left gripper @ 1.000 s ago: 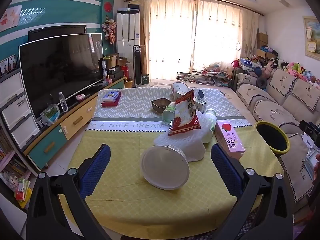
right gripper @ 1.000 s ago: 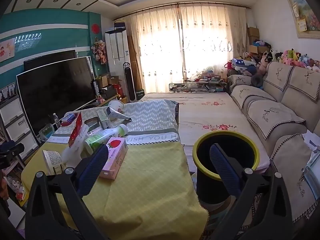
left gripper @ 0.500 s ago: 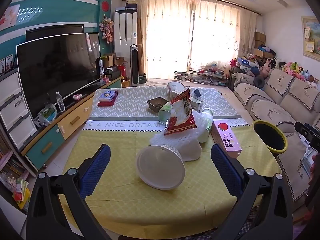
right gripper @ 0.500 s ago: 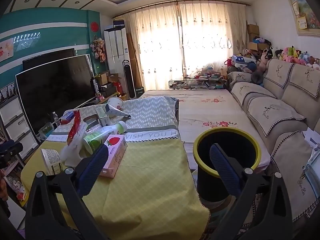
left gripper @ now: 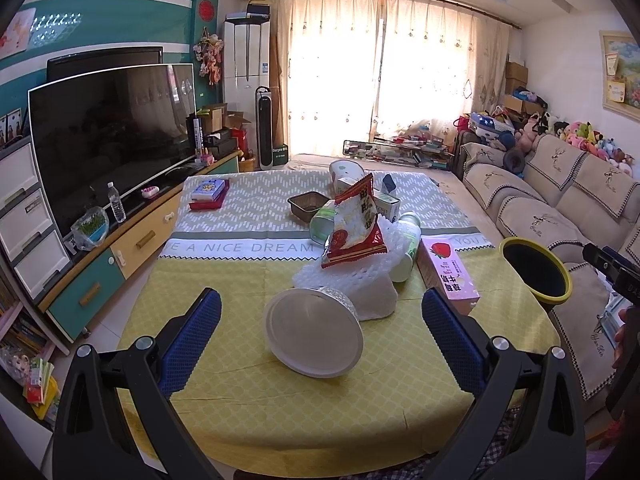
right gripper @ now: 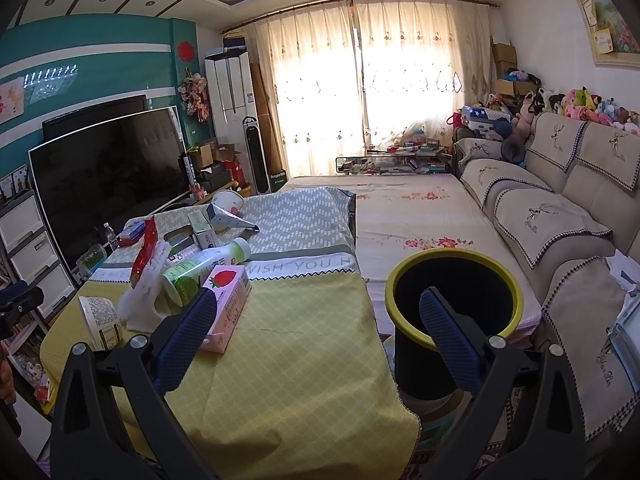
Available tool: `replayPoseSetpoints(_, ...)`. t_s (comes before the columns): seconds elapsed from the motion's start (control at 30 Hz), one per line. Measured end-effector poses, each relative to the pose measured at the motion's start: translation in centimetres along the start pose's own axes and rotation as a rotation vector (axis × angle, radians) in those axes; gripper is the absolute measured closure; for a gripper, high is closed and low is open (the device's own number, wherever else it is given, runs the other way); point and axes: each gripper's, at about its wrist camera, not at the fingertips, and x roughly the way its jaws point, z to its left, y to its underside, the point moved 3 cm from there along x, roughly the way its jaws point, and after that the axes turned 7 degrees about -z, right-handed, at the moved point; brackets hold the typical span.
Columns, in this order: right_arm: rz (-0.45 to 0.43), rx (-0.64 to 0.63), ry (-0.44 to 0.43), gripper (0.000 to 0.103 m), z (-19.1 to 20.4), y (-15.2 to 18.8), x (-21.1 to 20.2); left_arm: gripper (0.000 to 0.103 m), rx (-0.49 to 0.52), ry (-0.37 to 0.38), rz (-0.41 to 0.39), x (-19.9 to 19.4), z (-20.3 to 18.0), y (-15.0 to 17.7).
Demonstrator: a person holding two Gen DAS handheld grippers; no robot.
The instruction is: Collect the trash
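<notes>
Table [left gripper: 240, 380], under a yellow cloth, is seen filling the lower half of the left wrist view; the trash pile sits at its centre. Sofa [left gripper: 560, 200] is seen at 3 o'clock of the table. Bin [right gripper: 454, 312], black with a yellow rim, is stood on the floor off the table's right edge, between table and sofa; in the right wrist view it is seen at 4 o'clock.

Pile, large to small:
- white foam net [left gripper: 352, 280], mid-pile
- paper bowl [left gripper: 316, 332], tipped on its side at 6 o'clock of the pile, mouth toward the camera
- pink strawberry carton [left gripper: 448, 276], laid flat at 3 o'clock, just beside the net
- red snack bag [left gripper: 354, 224], propped on top of the net
- green bottle [right gripper: 200, 272], laid on its side

Left gripper [left gripper: 320, 320]: fingers spread wide, nothing held, bowl framed between them. Right gripper [right gripper: 316, 324]: fingers spread wide, nothing held.
</notes>
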Motion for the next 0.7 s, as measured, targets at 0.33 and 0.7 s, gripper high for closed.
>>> replayPoseSetpoints(0.33,0.0,0.001,0.0,0.006,0.02,0.02,0.02,0.004,-0.003,0.008,0.004,0.06,-0.21,0.07)
replayPoseSetpoints(0.7,0.003,0.003,0.0,0.006,-0.1,0.17,0.05,0.004,-0.004,0.014,0.009,0.45,-0.32,0.3)
